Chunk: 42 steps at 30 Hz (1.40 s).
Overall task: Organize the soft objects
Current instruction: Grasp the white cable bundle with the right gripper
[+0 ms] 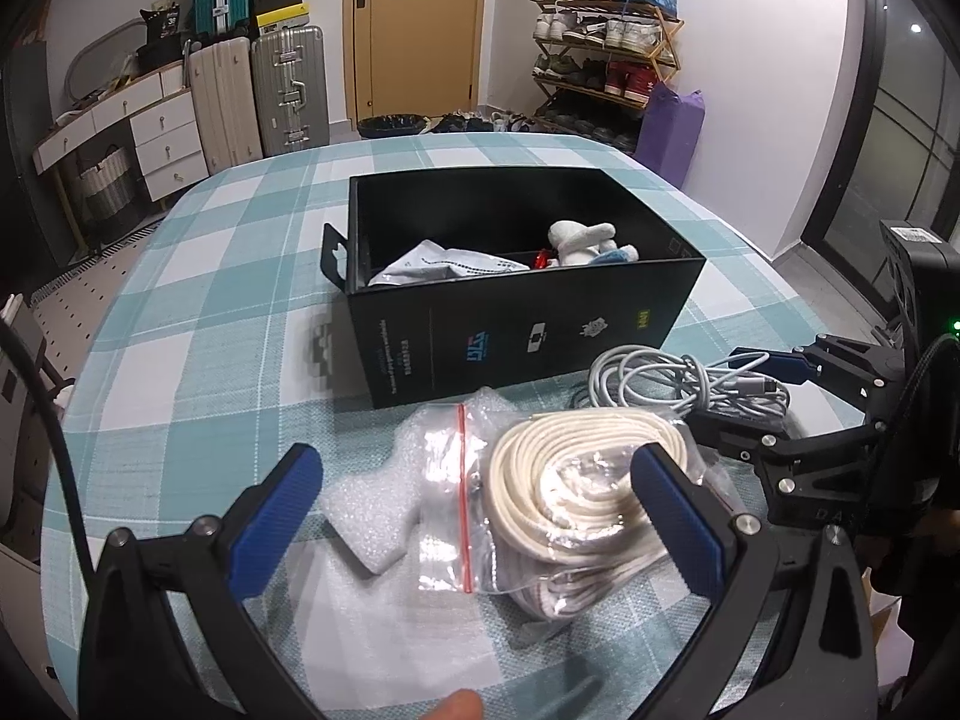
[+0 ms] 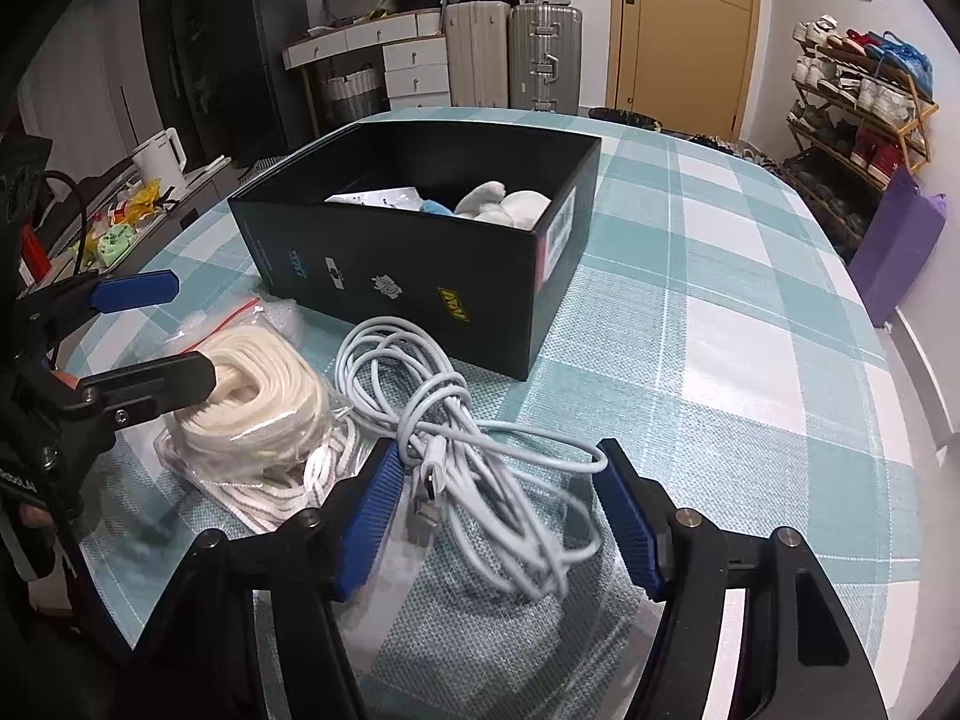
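Left wrist view: the left gripper (image 1: 474, 510) stands spread wide over a clear bag of cream cord (image 1: 570, 504) on the checked tablecloth (image 1: 210, 312), its pads apparently clear of it. The black box (image 1: 528, 324) beyond holds a white plush toy (image 1: 582, 243).

Right wrist view: the right gripper (image 2: 501, 516) straddles the tangled white cable (image 2: 468, 450), jaws released; the blurred cable seems ungripped.

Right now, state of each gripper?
Left gripper: open, fingers astride the bagged cord coil, not pressing it.
Right gripper: open around the grey cable bundle, not gripping.
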Each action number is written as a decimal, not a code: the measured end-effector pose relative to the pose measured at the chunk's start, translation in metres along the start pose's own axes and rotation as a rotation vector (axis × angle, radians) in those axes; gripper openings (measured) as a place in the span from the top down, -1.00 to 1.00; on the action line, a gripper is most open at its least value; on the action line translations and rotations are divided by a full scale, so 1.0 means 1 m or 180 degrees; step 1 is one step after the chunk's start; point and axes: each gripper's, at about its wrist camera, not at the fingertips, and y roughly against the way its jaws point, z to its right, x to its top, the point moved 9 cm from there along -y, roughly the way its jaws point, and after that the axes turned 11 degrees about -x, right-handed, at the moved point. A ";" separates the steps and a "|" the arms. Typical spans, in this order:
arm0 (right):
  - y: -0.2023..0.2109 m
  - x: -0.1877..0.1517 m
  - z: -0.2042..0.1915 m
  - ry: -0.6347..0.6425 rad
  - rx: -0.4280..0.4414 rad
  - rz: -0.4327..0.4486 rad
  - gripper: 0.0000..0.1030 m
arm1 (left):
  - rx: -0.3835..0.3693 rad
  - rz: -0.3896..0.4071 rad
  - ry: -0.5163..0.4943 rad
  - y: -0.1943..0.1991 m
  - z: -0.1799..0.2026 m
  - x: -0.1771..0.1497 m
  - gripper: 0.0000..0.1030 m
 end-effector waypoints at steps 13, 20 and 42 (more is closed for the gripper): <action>0.015 -0.004 0.008 -0.0116 0.0003 0.0123 -0.26 | -0.0236 -0.0057 -0.0078 0.006 0.021 -0.002 -1.00; 0.022 -0.009 0.021 -0.0212 -0.0043 0.0171 -0.26 | -0.0277 -0.0153 -0.0258 -0.002 0.040 -0.005 -1.00; 0.028 -0.016 0.035 -0.0297 -0.0087 0.0225 -0.26 | -0.0156 -0.0350 -0.0379 -0.025 0.044 -0.008 -0.69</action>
